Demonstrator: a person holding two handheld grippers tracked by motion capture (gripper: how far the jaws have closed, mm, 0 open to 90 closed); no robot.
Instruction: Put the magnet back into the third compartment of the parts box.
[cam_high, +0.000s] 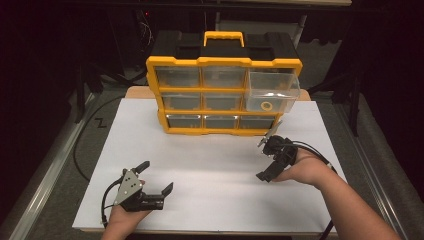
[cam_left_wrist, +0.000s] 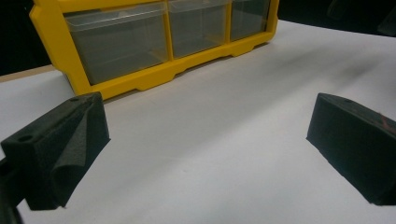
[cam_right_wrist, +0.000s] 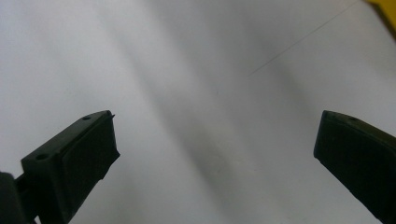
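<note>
One drawer (cam_high: 273, 90) of the yellow organizer (cam_high: 223, 95) juts out holding a yellow ring (cam_high: 265, 106); both tools gape empty.

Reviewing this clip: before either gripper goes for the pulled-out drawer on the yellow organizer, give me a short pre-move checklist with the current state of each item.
1. Left gripper open and empty: ok; jaws stand wide apart over the white board.
2. Right gripper open and empty: ok; its own view shows bare board between the jaws.
3. Target drawer, top right of the yellow organizer, pulled out: ok.
4. Drawer contents known: ok; a small yellow ring lies on its floor.
5. Other drawers shut: ok.
6. Organizer steady against a push: cannot tell.
</note>
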